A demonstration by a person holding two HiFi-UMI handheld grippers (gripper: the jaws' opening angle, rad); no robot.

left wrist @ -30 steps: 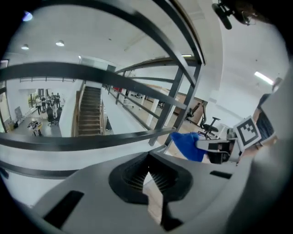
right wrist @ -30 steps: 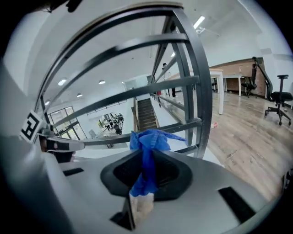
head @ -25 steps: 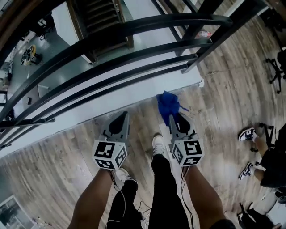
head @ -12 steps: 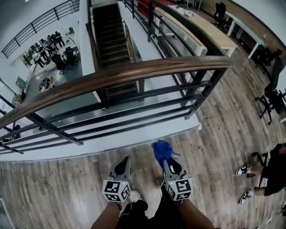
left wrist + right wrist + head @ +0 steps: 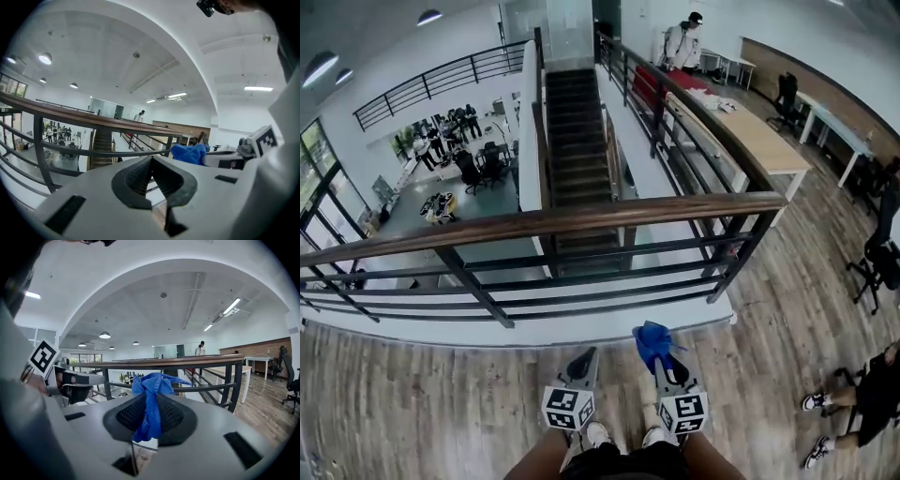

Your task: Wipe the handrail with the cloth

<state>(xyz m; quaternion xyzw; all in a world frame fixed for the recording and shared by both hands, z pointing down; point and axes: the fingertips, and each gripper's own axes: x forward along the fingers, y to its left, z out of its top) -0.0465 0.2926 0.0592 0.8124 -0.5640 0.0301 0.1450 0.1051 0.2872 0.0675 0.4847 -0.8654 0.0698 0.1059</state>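
Observation:
A brown wooden handrail tops a black metal railing and runs across the head view; it also crosses the left gripper view as the handrail and the right gripper view as the handrail. My right gripper is shut on a bunched blue cloth, whose folds stick out past the jaws as the blue cloth. My left gripper is beside it, shut and holding nothing. Both are held low, well short of the rail, over the wooden floor.
Beyond the railing a staircase drops to a lower floor with several people. A long wooden table and office chairs stand at the right. A person's sneakered feet are at the lower right.
The head view has tilted up from the floor to the whole handrail and the hall beyond. Both grippers now sit lower in the picture; the cloth stays clamped in the right one.

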